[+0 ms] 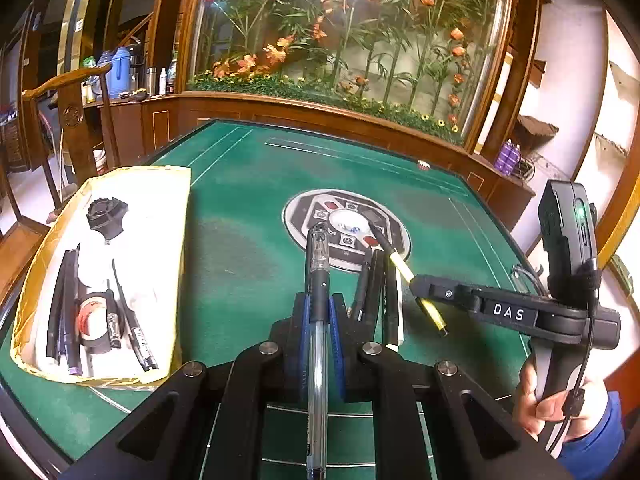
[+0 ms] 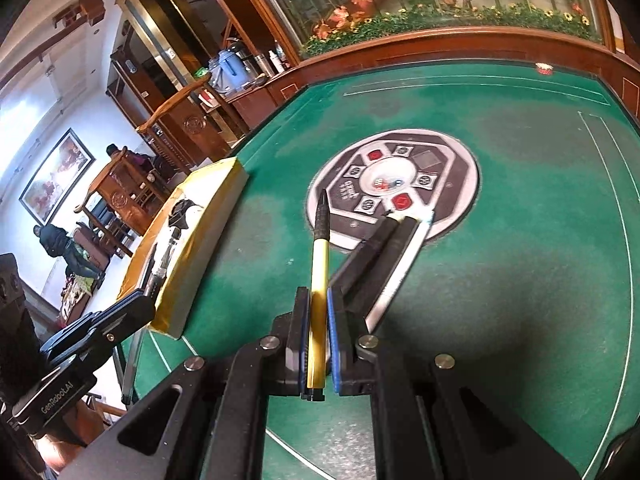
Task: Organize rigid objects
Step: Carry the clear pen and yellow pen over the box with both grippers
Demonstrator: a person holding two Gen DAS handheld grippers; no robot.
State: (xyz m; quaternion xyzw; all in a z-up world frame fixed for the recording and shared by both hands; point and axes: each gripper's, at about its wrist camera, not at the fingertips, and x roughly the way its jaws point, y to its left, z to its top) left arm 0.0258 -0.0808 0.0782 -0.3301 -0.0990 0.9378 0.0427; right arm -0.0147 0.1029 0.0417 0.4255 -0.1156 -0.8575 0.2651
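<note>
My left gripper is shut on a clear ballpoint pen with a black grip, held above the green table. My right gripper is shut on a yellow pen with a black tip; it also shows in the left wrist view. Several dark pens lie together on the felt near the table's centre, also in the right wrist view. A yellow-edged box at the left holds pens, a tape roll and a black knob.
The table's round control panel sits in the middle of the green table. A wooden chair stands past the left edge. A wooden ledge with a flower display runs behind the table. A small red object lies at the far edge.
</note>
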